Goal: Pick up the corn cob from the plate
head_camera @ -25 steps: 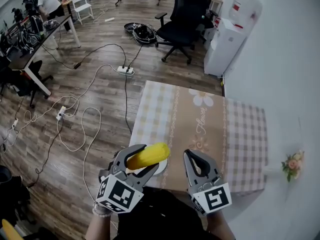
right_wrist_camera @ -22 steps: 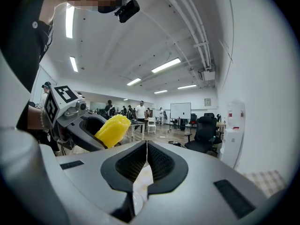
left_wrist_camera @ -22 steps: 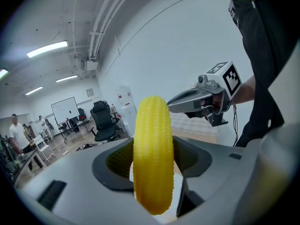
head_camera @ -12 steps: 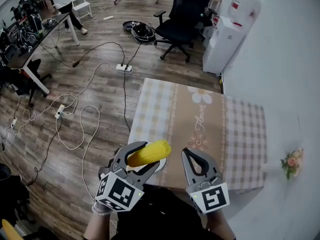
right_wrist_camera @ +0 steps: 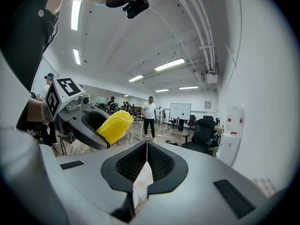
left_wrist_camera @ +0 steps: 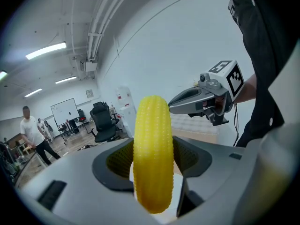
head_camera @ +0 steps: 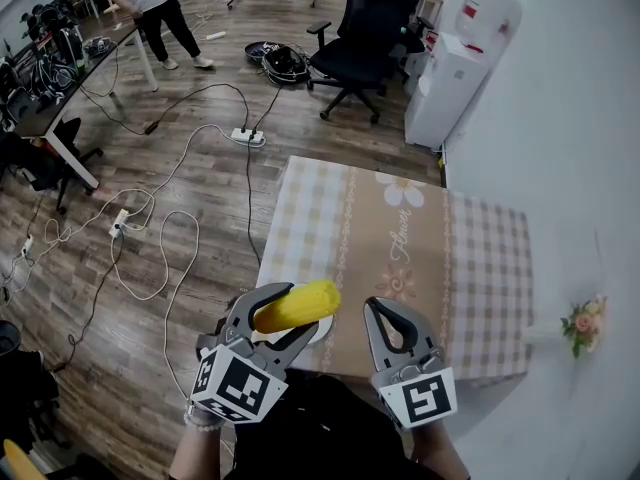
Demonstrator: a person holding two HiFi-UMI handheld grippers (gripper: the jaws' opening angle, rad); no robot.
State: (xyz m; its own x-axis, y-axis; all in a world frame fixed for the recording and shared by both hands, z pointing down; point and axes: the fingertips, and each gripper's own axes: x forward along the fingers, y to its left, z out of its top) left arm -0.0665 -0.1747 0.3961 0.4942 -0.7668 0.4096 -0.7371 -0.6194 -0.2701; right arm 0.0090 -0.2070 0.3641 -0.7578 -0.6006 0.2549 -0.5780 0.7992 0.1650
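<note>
Above the plate at the table's 7 o'clock corner, the left gripper clamps the corn cob across its middle — a balanced hold, cob pointing toward 2 o'clock. Alongside, at 3 o'clock, the right gripper idles, jaws pressed together on nothing.

Background furniture
Beige checked tablecloth; black wheeled office chair near white water dispenser (both beyond it)

Surface bare from centre to far edge; near-left corner taken by plate, probably, under corn cob.
</note>
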